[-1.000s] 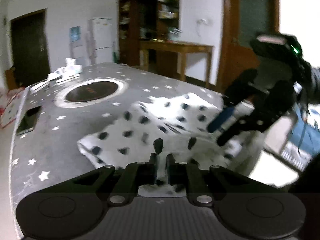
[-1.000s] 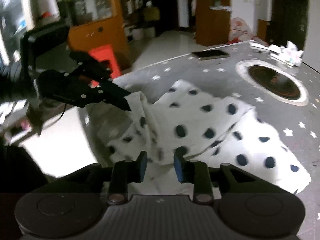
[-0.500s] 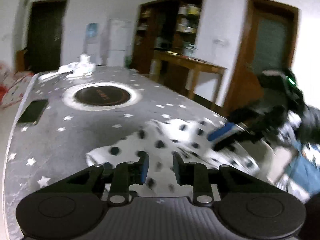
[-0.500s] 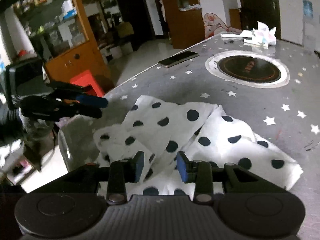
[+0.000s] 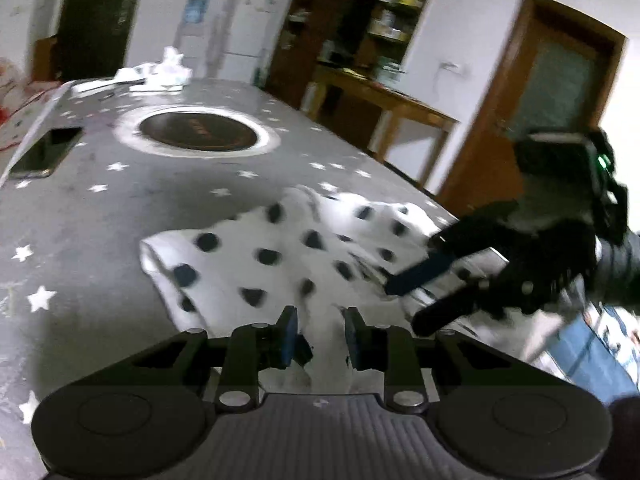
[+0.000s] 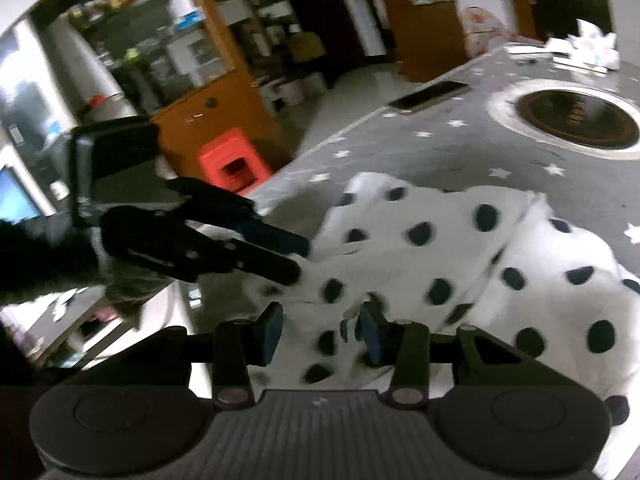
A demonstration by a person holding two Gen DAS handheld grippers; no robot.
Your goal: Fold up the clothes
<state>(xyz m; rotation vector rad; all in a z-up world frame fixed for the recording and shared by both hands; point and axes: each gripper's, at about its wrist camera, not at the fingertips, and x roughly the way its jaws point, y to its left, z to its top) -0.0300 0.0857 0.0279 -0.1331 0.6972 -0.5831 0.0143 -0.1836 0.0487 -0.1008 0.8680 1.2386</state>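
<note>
**Both grippers poised at the near hem, nothing pinched**

The white, black-dotted cloth garment (image 5: pixel 288 252) lies crumpled on the grey star-printed table (image 5: pixel 100 208), between the table's near edge and the dark round hotplate inset (image 5: pixel 198 133). A black phone (image 5: pixel 46 152) lies left of that hotplate. On the garment's left side, the left gripper (image 5: pixel 318 330) hangs released, jaws parted over the hem. On its right side, the right gripper (image 6: pixel 320 326) is likewise unclenched, holding nothing. To do this well, each should probably pinch a single layer at a corner, then lift evenly to avoid bunching.
</note>
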